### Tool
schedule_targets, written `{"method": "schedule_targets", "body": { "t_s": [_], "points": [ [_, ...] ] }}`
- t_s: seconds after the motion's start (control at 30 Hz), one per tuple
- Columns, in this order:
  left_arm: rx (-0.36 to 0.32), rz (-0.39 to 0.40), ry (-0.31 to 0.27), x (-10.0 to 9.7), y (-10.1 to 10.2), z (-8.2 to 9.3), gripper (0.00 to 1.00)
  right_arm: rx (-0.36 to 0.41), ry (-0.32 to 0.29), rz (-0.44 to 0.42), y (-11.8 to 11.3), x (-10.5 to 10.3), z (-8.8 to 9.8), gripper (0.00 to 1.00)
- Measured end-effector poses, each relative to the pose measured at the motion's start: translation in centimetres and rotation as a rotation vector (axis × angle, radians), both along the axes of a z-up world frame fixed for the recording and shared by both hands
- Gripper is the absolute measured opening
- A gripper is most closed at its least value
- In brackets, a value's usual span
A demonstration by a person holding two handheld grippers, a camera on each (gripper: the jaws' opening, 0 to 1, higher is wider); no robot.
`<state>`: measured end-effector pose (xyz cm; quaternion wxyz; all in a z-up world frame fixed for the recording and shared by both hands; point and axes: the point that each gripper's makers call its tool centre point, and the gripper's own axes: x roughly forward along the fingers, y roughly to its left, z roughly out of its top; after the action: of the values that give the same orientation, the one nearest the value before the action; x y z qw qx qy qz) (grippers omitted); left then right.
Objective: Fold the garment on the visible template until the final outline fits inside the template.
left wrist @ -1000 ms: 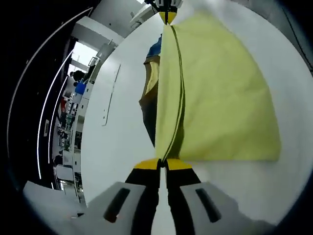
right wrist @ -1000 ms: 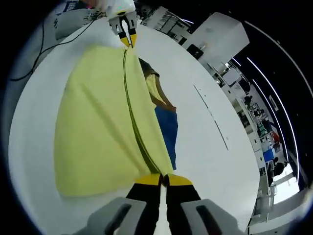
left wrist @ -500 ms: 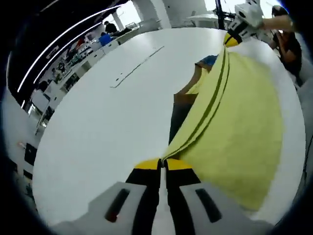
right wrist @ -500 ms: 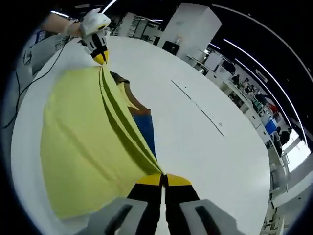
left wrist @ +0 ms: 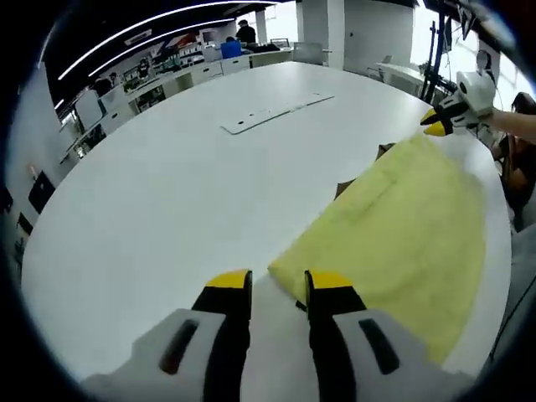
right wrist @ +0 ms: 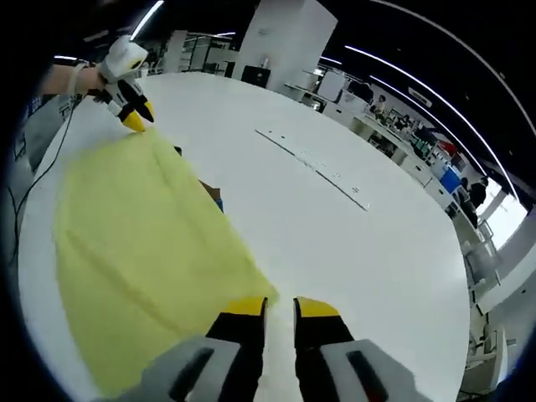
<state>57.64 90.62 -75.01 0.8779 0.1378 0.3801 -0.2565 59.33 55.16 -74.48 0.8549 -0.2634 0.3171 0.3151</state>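
Nearest the camera in the left gripper view, the left gripper (left wrist: 278, 287) stands with its yellow-tipped jaws parted a little and nothing between them, just above a corner of the yellow garment (left wrist: 402, 234). That garment lies flat and folded on the broad white table (left wrist: 167, 193), running away toward the right gripper (left wrist: 446, 115), which a hand (left wrist: 512, 124) carries at the cloth's far corner. A bit of darker cloth shows at the garment's edge, beside the fold. Farther out on the table lies a thin white strip (left wrist: 276, 114), well apart from the garment. Beyond the table are desks, a few people and long ceiling lights. From the right gripper view the layout mirrors: the right gripper (right wrist: 280, 310) sits low with its jaws slightly open and empty, next to the near corner of the garment (right wrist: 134, 243); the cloth stretches over the table (right wrist: 368, 251) to the left gripper (right wrist: 134, 107), held by a hand (right wrist: 71, 79) at the far corner, its tips pointing down at the cloth. Whether those far tips touch the cloth cannot be told. The strip (right wrist: 311, 166) lies to the right, and a dark cable (right wrist: 38, 172) trails along the table's left edge.
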Motion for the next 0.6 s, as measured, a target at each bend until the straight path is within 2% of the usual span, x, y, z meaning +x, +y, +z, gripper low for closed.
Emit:
{"method": "schedule_targets", "body": {
  "t_s": [0.1, 0.17, 0.23, 0.3, 0.4, 0.6],
  "points": [
    [-0.024, -0.031, -0.018, -0.4, -0.4, 0.2, 0.36, 0.051, 0.025, 0.008, 0.5, -0.6, -0.1, 0.31],
    [-0.063, -0.067, -0.027, -0.8, -1.2, 0.5, 0.43, 0.095, 0.044, 0.034, 1.2, -1.1, -0.1, 0.45],
    [-0.091, -0.070, -0.026, -1.1, -1.4, 0.8, 0.52, 0.139, 0.073, 0.031, 1.5, -1.6, -0.1, 0.55],
    [-0.148, -0.097, -0.037, -1.3, -2.1, 1.4, 0.62, 0.188, 0.078, 0.032, 1.8, -1.8, 0.1, 0.59],
    [-0.152, -0.129, -0.052, -1.6, -2.2, 1.6, 0.78, 0.223, 0.092, 0.025, 1.9, -2.0, 0.4, 0.67],
    [-0.226, -0.140, -0.064, -1.9, -2.6, 2.4, 0.99, 0.273, 0.096, 0.053, 2.3, -2.6, 0.9, 0.94]
  ]
}}
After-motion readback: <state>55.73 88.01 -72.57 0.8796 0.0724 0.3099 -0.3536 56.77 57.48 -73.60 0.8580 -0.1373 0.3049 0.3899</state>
